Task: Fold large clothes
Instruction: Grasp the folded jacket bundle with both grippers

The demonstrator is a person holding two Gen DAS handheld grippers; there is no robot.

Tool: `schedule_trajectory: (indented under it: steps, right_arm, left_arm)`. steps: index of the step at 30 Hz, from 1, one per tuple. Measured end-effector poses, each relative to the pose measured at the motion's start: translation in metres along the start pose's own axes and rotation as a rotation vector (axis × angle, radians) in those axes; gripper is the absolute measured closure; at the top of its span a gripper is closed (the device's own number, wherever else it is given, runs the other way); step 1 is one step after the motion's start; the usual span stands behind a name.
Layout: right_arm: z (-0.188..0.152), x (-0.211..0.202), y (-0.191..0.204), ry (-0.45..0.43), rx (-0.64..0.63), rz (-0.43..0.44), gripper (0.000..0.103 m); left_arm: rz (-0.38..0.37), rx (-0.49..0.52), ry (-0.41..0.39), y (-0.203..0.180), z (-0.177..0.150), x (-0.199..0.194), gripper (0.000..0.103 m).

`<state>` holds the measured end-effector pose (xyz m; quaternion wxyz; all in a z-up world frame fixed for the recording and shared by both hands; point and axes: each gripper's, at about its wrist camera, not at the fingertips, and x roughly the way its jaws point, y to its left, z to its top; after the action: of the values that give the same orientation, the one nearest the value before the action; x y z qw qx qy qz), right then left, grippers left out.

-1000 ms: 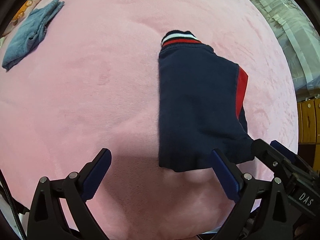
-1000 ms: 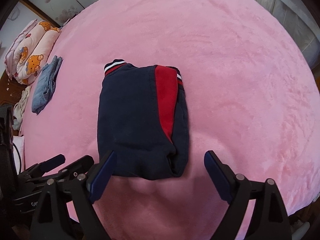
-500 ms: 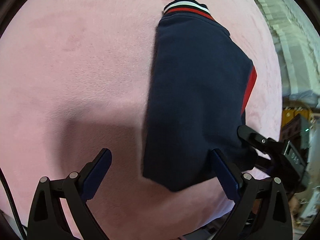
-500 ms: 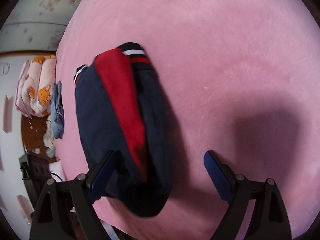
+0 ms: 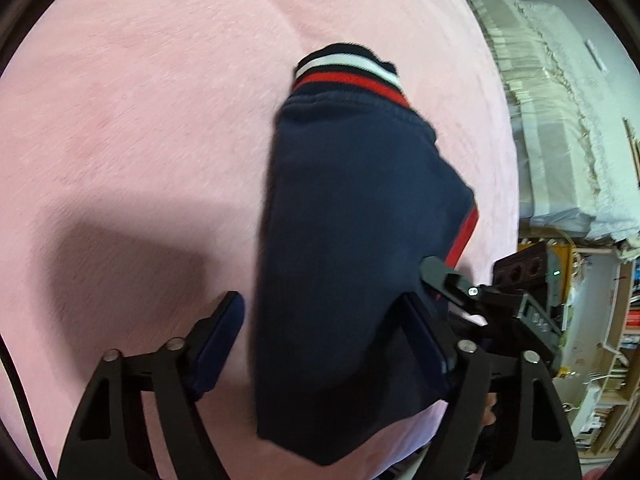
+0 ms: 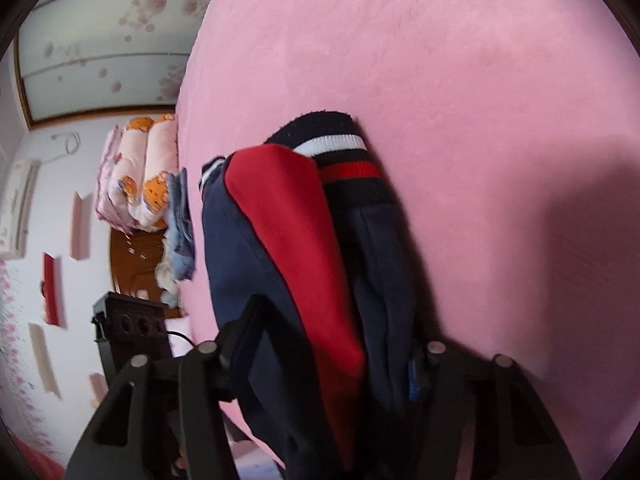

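A folded navy sweater (image 5: 352, 240) with a red panel and a striped red and white cuff lies on a pink blanket (image 5: 140, 120). My left gripper (image 5: 324, 340) has its jaws closing around the sweater's near edge. In the right wrist view the same sweater (image 6: 304, 264) fills the gap of my right gripper (image 6: 328, 352), whose jaws are shut on its near end. The right gripper's body also shows in the left wrist view (image 5: 460, 284), right of the sweater.
A folded blue garment (image 6: 180, 224) and a bear-print quilt (image 6: 140, 176) lie at the blanket's far left edge. A white covered pile (image 5: 560, 120) and shelves (image 5: 600, 340) stand to the right beyond the bed.
Both grippers moved in onto the sweater's near edge and narrowed their jaws around it. The sweater's near end now sits between the fingers, lifted off the blanket.
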<state>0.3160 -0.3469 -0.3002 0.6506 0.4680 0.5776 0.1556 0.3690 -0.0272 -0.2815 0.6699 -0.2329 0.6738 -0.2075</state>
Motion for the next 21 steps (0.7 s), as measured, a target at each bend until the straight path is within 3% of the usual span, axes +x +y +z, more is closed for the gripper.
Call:
schedule_trajectory:
  steps: [3, 5, 10, 21]
  right_arm:
    - [0.003, 0.003, -0.003, -0.003, 0.014, 0.024, 0.052]
    - [0.003, 0.002, -0.004, -0.002, 0.017, 0.041, 0.056]
    - [-0.003, -0.004, 0.002, -0.03, 0.017, 0.044, 0.066]
    - [-0.026, -0.016, 0.044, -0.087, -0.046, -0.018, 0.074]
  left_arm:
    - [-0.022, -0.009, -0.004, 0.001, 0.002, 0.002, 0.037]
    - [-0.026, -0.015, -0.016, 0.003, -0.002, -0.001, 0.049]
    - [-0.04, -0.019, -0.043, 0.002, -0.006, -0.008, 0.061]
    - [0.013, 0.022, -0.106, -0.013, -0.018, -0.045, 0.065]
